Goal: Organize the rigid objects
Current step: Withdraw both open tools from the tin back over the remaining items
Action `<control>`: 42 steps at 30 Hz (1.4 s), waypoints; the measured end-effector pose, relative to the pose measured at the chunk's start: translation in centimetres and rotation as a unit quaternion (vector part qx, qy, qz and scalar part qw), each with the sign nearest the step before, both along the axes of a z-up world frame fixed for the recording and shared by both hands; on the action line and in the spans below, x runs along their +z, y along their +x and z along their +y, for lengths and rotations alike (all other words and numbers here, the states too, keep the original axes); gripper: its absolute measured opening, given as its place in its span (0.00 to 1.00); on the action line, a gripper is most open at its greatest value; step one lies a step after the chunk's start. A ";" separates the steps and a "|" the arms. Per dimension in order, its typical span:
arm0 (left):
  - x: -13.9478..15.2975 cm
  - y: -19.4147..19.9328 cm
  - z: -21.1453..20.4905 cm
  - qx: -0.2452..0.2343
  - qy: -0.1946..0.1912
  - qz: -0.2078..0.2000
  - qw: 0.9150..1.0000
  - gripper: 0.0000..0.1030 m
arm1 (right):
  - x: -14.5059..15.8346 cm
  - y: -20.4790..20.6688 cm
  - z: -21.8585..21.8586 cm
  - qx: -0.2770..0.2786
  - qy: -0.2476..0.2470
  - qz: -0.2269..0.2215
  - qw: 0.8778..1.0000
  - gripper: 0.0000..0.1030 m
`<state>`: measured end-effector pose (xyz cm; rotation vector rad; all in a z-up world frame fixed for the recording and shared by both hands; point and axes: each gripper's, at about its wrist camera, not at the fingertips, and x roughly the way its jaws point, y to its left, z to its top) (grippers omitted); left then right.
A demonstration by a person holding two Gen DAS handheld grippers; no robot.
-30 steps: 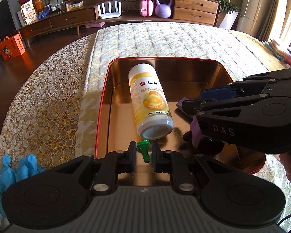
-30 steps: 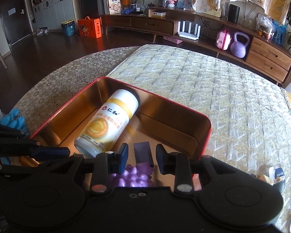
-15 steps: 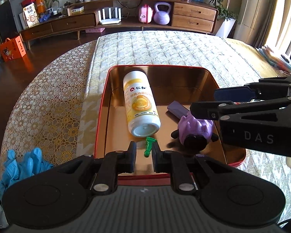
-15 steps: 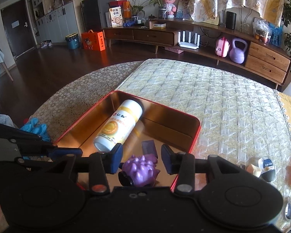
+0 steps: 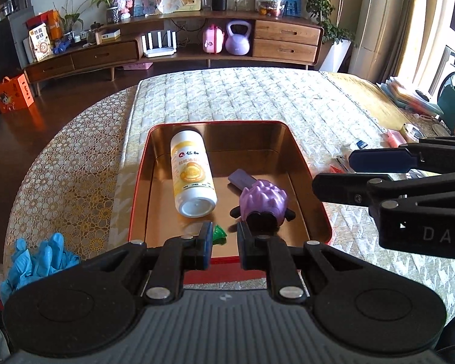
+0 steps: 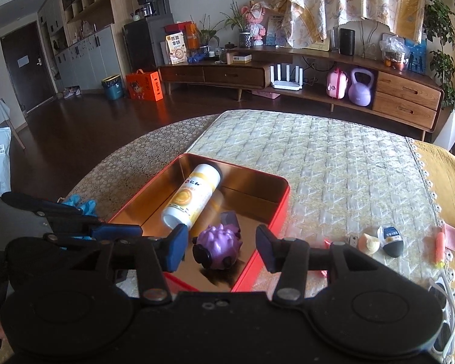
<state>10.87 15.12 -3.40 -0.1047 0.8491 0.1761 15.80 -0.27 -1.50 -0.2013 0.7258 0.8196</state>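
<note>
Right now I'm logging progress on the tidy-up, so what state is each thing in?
red tin: open, no lid on it
white bottle: lying on its side in the tin
purple spiky toy: lying in the tin, released
green piece: lying in the tin
left gripper: open, empty
right gripper: open wide, empty
blue gloves: crumpled beside the tin

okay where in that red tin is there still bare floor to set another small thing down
The far right corner of the red tin is bare, between the white bottle and the right wall, beyond the purple block. A narrow strip runs between the bottle and the left wall. The near end is crowded: purple spiky toy, green piece.
</note>
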 end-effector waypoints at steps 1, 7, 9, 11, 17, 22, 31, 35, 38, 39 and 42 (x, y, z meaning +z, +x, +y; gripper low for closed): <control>0.1 -0.1 -0.3 -0.002 0.000 -0.002 1.000 0.15 | 0.1 -0.2 -0.5 -0.002 0.001 0.000 1.000 0.48; 0.8 -0.9 -1.9 -0.011 -0.007 -0.009 1.000 0.16 | 0.5 -1.2 -3.8 -0.016 0.012 0.002 1.000 0.50; 1.0 -1.1 -2.3 -0.014 -0.014 -0.011 1.000 0.16 | 0.6 -1.5 -4.9 -0.021 0.014 0.000 1.000 0.50; 1.1 -1.3 -3.1 -0.018 -0.012 -0.015 1.000 0.16 | 0.6 -2.0 -6.0 -0.027 0.016 -0.003 1.000 0.57; 1.0 -1.6 -5.2 -0.036 -0.016 -0.019 0.999 0.16 | 0.3 -3.2 -9.4 -0.045 0.024 -0.004 0.999 0.62; 0.6 -1.4 -7.1 -0.050 -0.023 -0.020 0.998 0.18 | 0.1 -3.4 -12.4 -0.068 0.027 -0.003 0.997 0.68; 0.0 -0.6 -10.1 -0.064 -0.035 -0.035 0.997 0.65 | -1.0 -3.0 -18.1 -0.114 0.026 -0.005 0.993 0.77; -0.3 0.2 -11.1 -0.064 -0.036 -0.043 0.996 0.77 | -1.3 -2.4 -19.8 -0.131 0.028 -0.008 0.991 0.89; -0.6 1.1 -11.6 -0.058 -0.042 -0.046 0.996 0.79 | -1.6 -2.0 -21.0 -0.135 0.026 -0.018 0.990 0.97; -0.7 1.5 -11.8 -0.056 -0.045 -0.047 0.996 0.79 | -1.7 -1.8 -21.2 -0.138 0.024 -0.021 0.990 0.97; -1.1 2.7 -12.2 -0.051 -0.047 -0.049 0.996 0.80 | -2.3 -0.9 -21.8 -0.146 0.014 -0.025 0.989 0.97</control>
